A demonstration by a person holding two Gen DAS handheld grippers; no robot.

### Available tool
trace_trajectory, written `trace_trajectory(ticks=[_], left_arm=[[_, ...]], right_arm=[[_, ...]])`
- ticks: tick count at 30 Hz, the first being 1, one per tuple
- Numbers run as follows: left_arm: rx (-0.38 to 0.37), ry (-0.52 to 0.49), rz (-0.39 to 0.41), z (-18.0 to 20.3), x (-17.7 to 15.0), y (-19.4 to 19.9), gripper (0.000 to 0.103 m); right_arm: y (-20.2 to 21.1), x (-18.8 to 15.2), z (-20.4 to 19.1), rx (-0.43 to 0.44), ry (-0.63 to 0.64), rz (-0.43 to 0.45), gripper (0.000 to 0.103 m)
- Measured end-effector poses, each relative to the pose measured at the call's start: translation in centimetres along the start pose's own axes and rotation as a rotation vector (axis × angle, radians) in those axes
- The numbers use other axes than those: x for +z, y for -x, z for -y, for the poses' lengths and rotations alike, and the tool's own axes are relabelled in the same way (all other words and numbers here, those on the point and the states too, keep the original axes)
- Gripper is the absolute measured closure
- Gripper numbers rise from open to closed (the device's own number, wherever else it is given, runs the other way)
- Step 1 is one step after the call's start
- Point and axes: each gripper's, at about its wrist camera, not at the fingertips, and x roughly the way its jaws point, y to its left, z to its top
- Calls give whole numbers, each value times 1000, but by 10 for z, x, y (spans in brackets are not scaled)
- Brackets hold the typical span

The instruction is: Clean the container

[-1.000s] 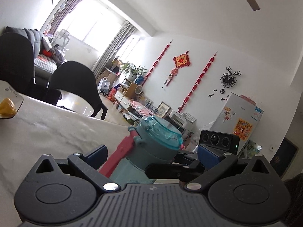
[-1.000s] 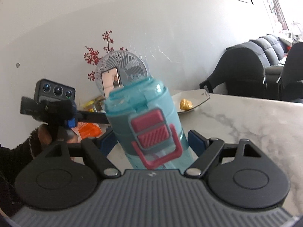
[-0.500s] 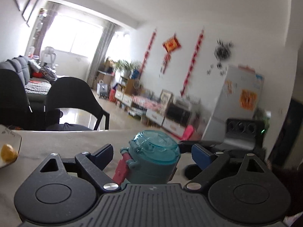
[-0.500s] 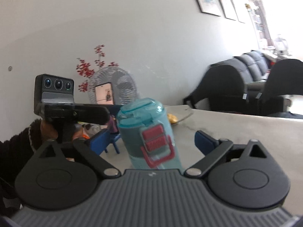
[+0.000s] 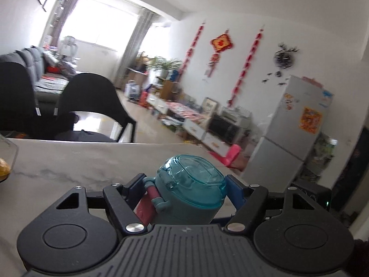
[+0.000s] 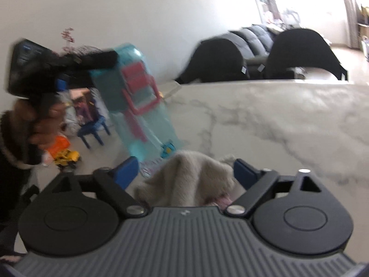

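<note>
A teal water bottle (image 5: pixel 191 184) with a clear lid and a pink strap sits between the blue pads of my left gripper (image 5: pixel 185 181). Its jaws are closing, and the pads press on the cap. The right wrist view shows the same bottle (image 6: pixel 138 106) tilted over the marble table (image 6: pixel 276 120), gripped at its top by the left gripper (image 6: pixel 108 62). A bunched grey cloth (image 6: pixel 189 177) lies between the fingers of my right gripper (image 6: pixel 185 173). Those jaws are closing too, with the pads beside the cloth and not clearly pressing it.
A person's hand (image 6: pixel 39 120) holds the left gripper. Two black chairs (image 6: pixel 299 53) stand at the table's far edge. A glass dish (image 5: pixel 9 152) with something yellow sits at the table's left. A small blue chair (image 6: pixel 92 129) and toys (image 6: pixel 66 157) are on the floor.
The left jaws have narrowed onto the bottle's cap, and the bottle now leans. The right gripper has dropped away from the bottle, and the grey cloth has come between its fingers.
</note>
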Motion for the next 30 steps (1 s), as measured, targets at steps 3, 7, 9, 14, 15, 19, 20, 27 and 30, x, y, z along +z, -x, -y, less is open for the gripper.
trace_trajectory(ticks=[3,7,9,14,15,19,20,27,30], left_arm=[[111,46,-10,16,1,0,28],[272,175,-17,30,7,2,28],[325,248,0,32,6,5,28],[368,258,22,41,10,10,28],[354,238,15,44,11,10,27],[292,167,5,55,17,6,19],[286,153,9,58,18,6,19],[281,200,59,55,12,9,27],[284,212,79,54,4,11,27]], right_arm=[[-3,-4,10,-25,-82,-16,54],[-3,-9,21,17,-206,13,81],[-1,-10,21,21,-241,33,85],[3,-13,17,31,-303,65,85],[5,-14,16,36,-316,69,85],[11,-17,16,55,-394,96,84],[12,-18,16,67,-408,101,81],[11,-24,8,41,-446,104,63],[0,-34,14,58,-536,84,83]])
